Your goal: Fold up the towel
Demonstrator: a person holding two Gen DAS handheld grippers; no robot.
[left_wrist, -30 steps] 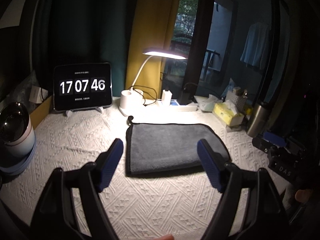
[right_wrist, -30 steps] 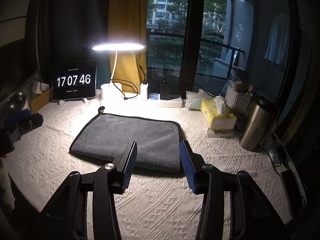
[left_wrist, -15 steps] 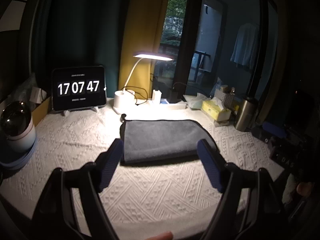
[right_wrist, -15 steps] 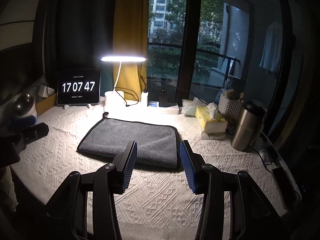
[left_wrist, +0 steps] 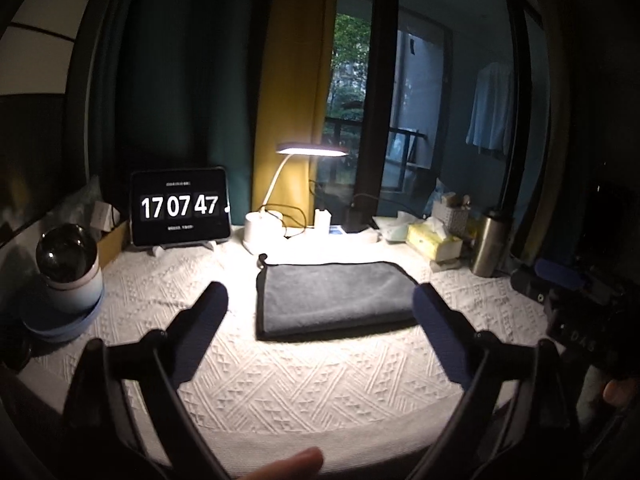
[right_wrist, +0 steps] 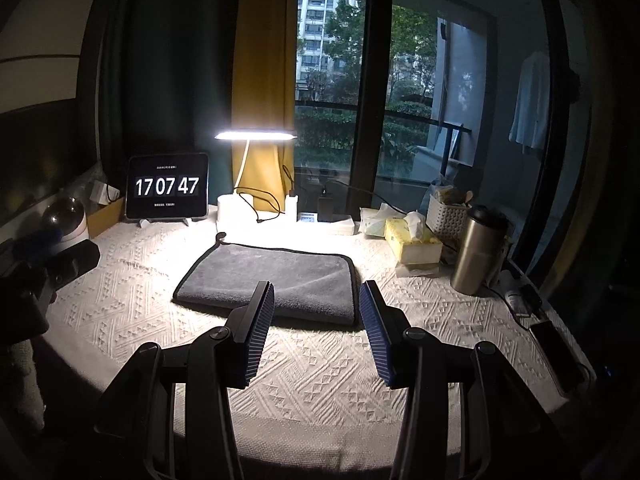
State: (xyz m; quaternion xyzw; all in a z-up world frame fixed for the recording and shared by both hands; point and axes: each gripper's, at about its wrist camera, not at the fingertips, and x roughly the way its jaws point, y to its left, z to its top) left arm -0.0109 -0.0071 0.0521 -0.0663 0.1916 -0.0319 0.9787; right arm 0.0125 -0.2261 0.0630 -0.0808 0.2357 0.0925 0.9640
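Hovering spread and empty, left gripper [left_wrist: 320,308] and right gripper [right_wrist: 318,308] risk unfolding the towel [right_wrist: 276,280] by snagging its 6 o'clock edge.

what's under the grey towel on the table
The grey towel lies flat on the white textured tablecloth, which shows all around it. Whatever lies directly beneath is covered; no bulge shows.

This is a lived-in home, a room beside a balcony. Dark and yellow curtains [right_wrist: 264,60] frame a glass door [right_wrist: 416,80], with apartment blocks and trees outside and a pale shirt [right_wrist: 530,100] hanging by it. A white woven cloth [right_wrist: 320,364] covers the table under a lit desk lamp [right_wrist: 255,135], with a tablet clock [right_wrist: 167,186], tissue box [right_wrist: 412,240] and steel tumbler [right_wrist: 478,250] along the back.
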